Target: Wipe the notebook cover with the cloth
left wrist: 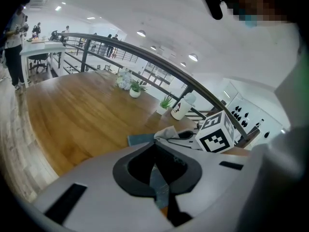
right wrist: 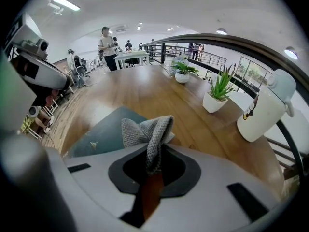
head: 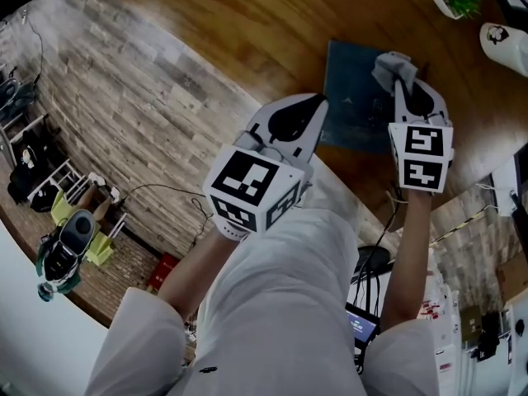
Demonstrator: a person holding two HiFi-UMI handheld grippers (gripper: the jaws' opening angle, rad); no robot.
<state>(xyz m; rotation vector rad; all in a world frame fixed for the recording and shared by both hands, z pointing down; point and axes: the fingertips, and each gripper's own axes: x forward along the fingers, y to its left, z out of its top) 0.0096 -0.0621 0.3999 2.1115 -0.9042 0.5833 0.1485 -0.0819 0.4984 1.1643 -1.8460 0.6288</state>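
Notebook [head: 351,89] lay on the table [head: 231,23], long axis running away from the person. Right hand-held gripper [head: 402,79], jaws clamped on the cloth [right wrist: 145,129], hung over its right edge; cover extended leftward. Left hand-held gripper [head: 318,101], jaws together and empty, sat at the left edge.

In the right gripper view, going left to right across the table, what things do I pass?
notebook → cloth → far potted plant → near potted plant → white flask
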